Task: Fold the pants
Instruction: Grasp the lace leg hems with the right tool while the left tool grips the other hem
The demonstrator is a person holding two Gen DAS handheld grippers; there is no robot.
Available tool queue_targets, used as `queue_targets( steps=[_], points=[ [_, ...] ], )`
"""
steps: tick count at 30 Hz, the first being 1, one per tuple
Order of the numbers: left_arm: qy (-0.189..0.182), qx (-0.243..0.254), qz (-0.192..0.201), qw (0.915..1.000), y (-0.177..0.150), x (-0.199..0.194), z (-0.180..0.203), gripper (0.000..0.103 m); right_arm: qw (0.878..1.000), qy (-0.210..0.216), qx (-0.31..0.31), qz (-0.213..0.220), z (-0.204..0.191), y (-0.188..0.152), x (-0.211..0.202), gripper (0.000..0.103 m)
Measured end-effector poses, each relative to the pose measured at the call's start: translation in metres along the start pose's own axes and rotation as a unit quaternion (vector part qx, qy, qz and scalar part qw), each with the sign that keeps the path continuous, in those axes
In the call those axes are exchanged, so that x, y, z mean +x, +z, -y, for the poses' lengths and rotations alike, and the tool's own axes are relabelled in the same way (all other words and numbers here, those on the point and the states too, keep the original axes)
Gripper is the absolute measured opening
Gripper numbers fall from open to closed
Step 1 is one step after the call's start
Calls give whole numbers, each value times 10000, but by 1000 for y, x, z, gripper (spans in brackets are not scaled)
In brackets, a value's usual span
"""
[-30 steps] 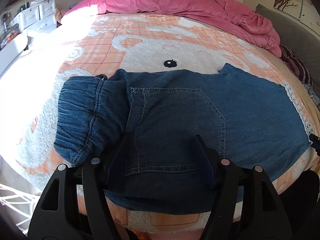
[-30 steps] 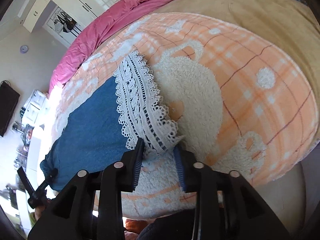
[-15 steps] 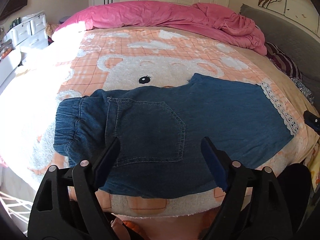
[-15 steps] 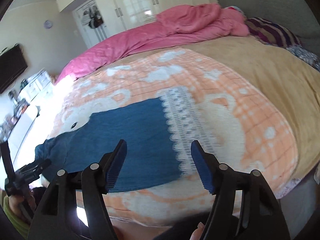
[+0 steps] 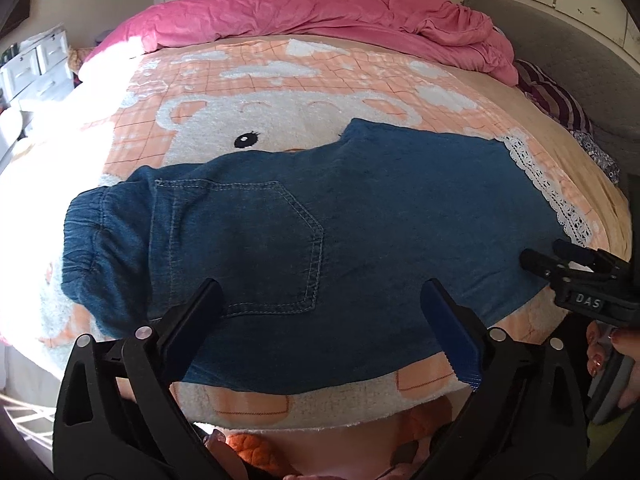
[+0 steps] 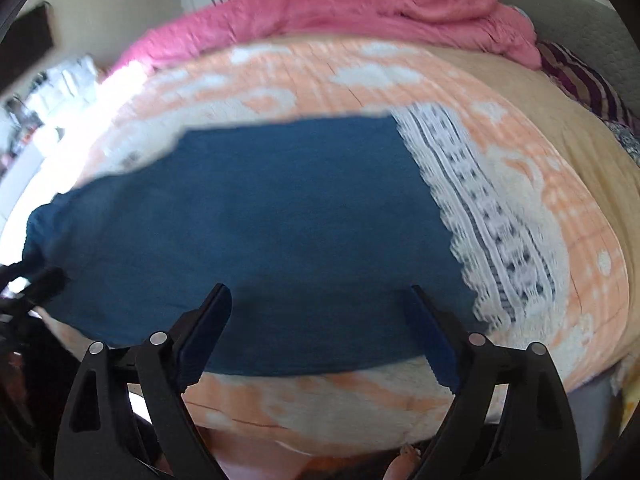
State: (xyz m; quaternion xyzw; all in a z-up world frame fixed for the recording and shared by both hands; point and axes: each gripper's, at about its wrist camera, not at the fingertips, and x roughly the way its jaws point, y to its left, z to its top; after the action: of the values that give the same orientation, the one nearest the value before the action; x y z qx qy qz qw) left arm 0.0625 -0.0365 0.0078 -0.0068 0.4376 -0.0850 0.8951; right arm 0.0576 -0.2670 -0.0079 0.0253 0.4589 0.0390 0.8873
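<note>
Your left gripper (image 5: pixel 320 320) has its fingers (image 5: pixel 192 320) spread wide and holding nothing; they hang over the near edge of the blue denim pants with the white lace hem (image 5: pixel 320 216), just short of the stitched back pocket (image 5: pixel 244 248), and contact with the cloth cannot be confirmed. Your right gripper (image 6: pixel 318 336) is likewise wide apart and empty, its fingers (image 6: pixel 208 328) poised over the near edge of the leg section, left of the white lace hem (image 6: pixel 480 216). The pants lie flat across the peach checked fleece blanket with a white bear pattern (image 5: pixel 280 92) on the bed, gathered elastic waistband (image 5: pixel 100 248) at your left, lace hem at your right, and appear already doubled leg on leg. In my judgement you stand between folds: no edge is taken up, and the crosswise fold is not yet begun. The next move calls for each gripper to close on an edge of the cloth, both layers together, most likely at the hem end, and carry it toward the waistband without dragging the lower layer. The right wrist view is smeared by motion, so seams and layer edges there cannot be read. The near hem of the pants is partly masked by both sets of fingers. Whether two legs truly lie stacked cannot be verified. A rumpled pink duvet (image 5: pixel 320 12) lies beyond, well apart from the work.
</note>
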Motion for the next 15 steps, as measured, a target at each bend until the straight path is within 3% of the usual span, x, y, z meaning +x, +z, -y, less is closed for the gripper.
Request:
queue_targets(
  steps=[6,10,15],
  points=[
    [121,26,-192,9997,-10,26,-2,93,9993,293,189,158,9,-4,-3,91],
    [163,99,-163,9997,-12,24,0,93,9954,629,519,509,21,-6,-24,91],
    [-437,-21,10,9990,4,5,10,93,9838,510,1349,1063,67,-6,-62,91]
  ],
)
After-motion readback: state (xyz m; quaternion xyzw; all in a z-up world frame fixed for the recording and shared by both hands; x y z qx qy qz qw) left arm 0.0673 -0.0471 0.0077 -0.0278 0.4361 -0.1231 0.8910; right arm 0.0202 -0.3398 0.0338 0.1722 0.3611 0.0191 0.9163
